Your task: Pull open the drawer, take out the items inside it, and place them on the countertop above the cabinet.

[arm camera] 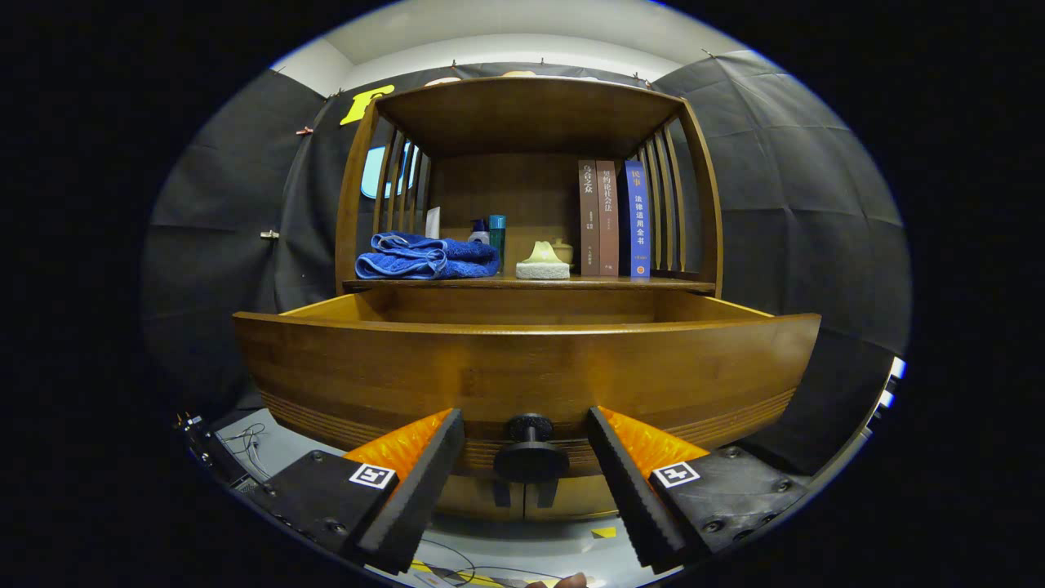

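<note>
Behind the drawer front (522, 367), its contents lie hidden.

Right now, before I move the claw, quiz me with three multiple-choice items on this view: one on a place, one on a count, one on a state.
1. Where is the drawer knob?
A. Between the fingers of the claw
B. On the countertop
C. Beside the books

2. How many books stand upright on the countertop?
A. One
B. Three
C. Five

3. What state is the drawer in?
A. Fully shut
B. Pulled out
C. Lifted off the cabinet

Answers:
1 A, the knob sits in the gap between the spread fingers, neither pressing on it.
2 B, two brown spines and a blue one stand side by side, right of the folded blue towel.
3 B, the drawer front stands forward of the countertop and its side walls show.
</note>
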`<state>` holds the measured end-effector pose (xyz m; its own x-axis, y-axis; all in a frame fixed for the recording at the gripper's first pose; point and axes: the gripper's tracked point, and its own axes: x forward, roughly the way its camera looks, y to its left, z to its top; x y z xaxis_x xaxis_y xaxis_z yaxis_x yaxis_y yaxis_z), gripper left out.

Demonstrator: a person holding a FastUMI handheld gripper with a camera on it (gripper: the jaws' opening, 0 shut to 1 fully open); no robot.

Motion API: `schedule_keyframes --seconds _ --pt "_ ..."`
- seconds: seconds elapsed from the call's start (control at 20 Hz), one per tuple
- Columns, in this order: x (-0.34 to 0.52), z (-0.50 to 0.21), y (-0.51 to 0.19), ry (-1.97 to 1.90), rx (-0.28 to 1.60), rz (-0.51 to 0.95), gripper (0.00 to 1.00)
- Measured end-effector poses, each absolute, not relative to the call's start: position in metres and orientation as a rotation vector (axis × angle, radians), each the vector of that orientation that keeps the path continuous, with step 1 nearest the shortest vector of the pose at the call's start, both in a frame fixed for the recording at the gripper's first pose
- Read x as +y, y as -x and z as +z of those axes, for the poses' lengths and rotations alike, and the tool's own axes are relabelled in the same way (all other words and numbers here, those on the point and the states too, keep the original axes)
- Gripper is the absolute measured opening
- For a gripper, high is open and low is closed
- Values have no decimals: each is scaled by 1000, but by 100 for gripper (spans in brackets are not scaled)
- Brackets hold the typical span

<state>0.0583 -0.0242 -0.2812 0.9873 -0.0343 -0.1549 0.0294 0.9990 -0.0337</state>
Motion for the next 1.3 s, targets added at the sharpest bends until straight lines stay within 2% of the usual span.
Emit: schedule_keyframes --seconds 1.3 --pt "-26 -278 -200 78 209 -41 99"
